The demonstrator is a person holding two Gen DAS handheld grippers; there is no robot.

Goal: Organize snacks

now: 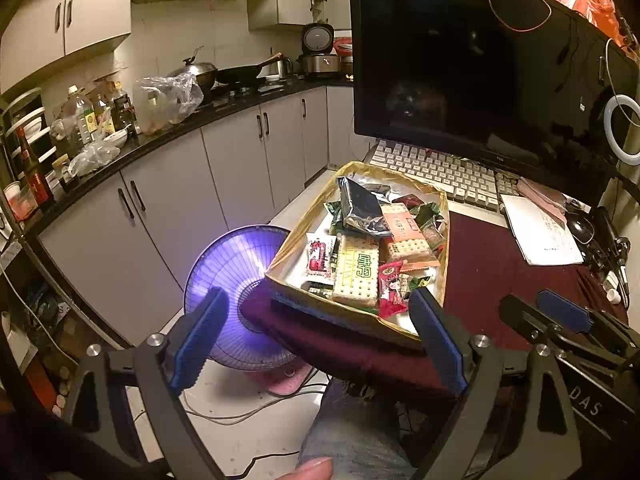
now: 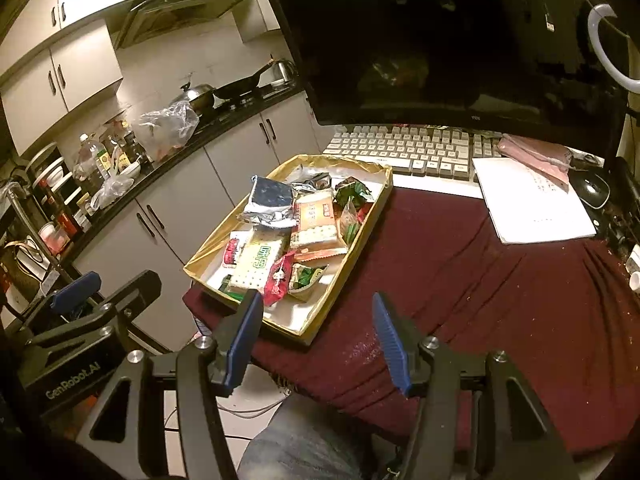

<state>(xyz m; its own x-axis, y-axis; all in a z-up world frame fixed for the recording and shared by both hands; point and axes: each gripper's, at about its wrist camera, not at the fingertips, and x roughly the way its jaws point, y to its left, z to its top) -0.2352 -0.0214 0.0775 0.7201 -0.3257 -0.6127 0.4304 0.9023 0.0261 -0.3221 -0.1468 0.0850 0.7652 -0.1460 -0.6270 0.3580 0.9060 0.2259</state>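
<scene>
A shallow gold-rimmed box (image 1: pixel 356 316) (image 2: pixel 344 280) on the dark red tablecloth holds several snack packets: a silver foil bag (image 1: pixel 362 204) (image 2: pixel 268 200), a green-lettered cracker pack (image 1: pixel 358 270) (image 2: pixel 256 264), an orange cracker pack (image 1: pixel 404 236) (image 2: pixel 318 220) and a red packet (image 1: pixel 390 286) (image 2: pixel 276 282). My left gripper (image 1: pixel 320 336) is open and empty, just before the box's near edge. My right gripper (image 2: pixel 316 338) is open and empty, at the box's near right corner. The right gripper also shows in the left wrist view (image 1: pixel 560 316), and the left gripper in the right wrist view (image 2: pixel 76 292).
A dark monitor (image 2: pixel 440 40), a white keyboard (image 2: pixel 404 148), a white notepad (image 2: pixel 532 200) and a mouse (image 2: pixel 592 188) stand behind the box. Bare red cloth (image 2: pixel 500 280) lies to its right. A lit fan heater (image 1: pixel 236 280) stands on the floor beside the table. A cluttered kitchen counter (image 1: pixel 160 128) runs on the left.
</scene>
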